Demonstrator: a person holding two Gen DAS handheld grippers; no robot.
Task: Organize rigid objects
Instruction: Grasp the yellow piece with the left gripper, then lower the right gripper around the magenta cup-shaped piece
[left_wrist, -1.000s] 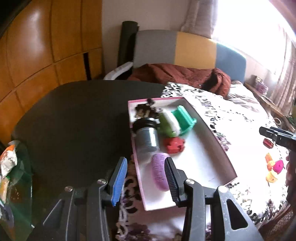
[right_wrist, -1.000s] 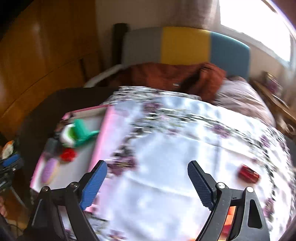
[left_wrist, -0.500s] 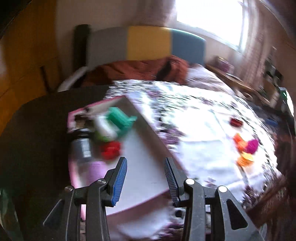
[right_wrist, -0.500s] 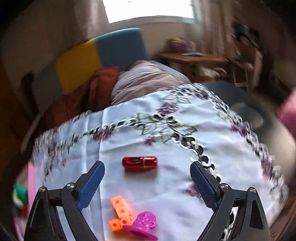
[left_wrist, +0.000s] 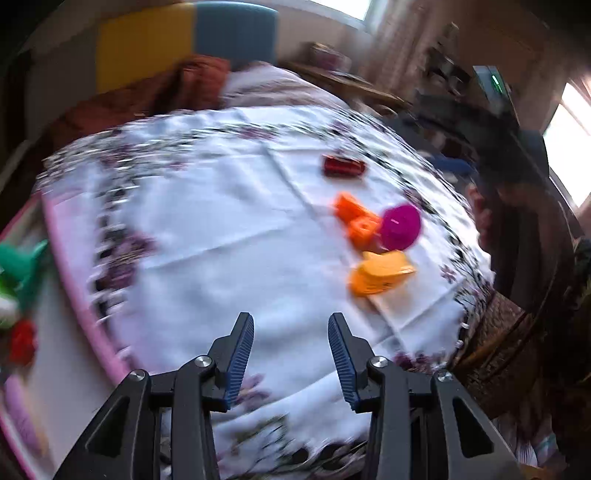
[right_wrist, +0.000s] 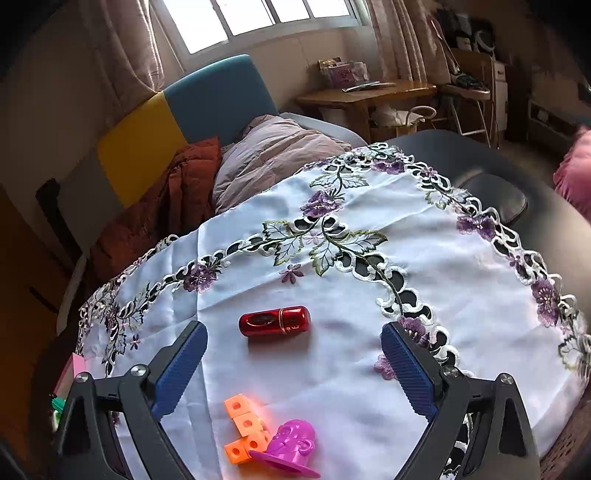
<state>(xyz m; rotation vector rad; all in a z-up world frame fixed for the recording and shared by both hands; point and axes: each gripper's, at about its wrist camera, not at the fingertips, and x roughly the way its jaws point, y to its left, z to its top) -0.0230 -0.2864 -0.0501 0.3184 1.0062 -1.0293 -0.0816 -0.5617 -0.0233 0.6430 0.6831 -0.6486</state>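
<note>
A shiny red capsule-shaped case (right_wrist: 274, 324) lies on the white embroidered tablecloth (right_wrist: 369, 295); it also shows in the left wrist view (left_wrist: 344, 167). Orange linked cubes (right_wrist: 245, 428) and a magenta toy hat (right_wrist: 291, 445) lie nearer, between the right fingers. In the left wrist view the cubes (left_wrist: 357, 218), the hat (left_wrist: 400, 227) and an orange flat piece (left_wrist: 380, 271) lie ahead to the right. My right gripper (right_wrist: 293, 363) is open wide and empty above the cloth, just short of the red case. My left gripper (left_wrist: 291, 350) is open and empty. The pink-rimmed white box (left_wrist: 85, 314) with toys sits at the left edge.
A green toy (left_wrist: 22, 264) and a red toy (left_wrist: 22, 343) lie in the box. A sofa with yellow and blue cushions (right_wrist: 177, 118) and a rust blanket (right_wrist: 166, 206) stands behind the table. A wooden desk (right_wrist: 369, 96) stands at the back right. The dark table edge (right_wrist: 535, 206) curves right.
Both grippers have swung right, away from the box and toward the loose toys. The right gripper has moved closer to the red case. Both stay open.
</note>
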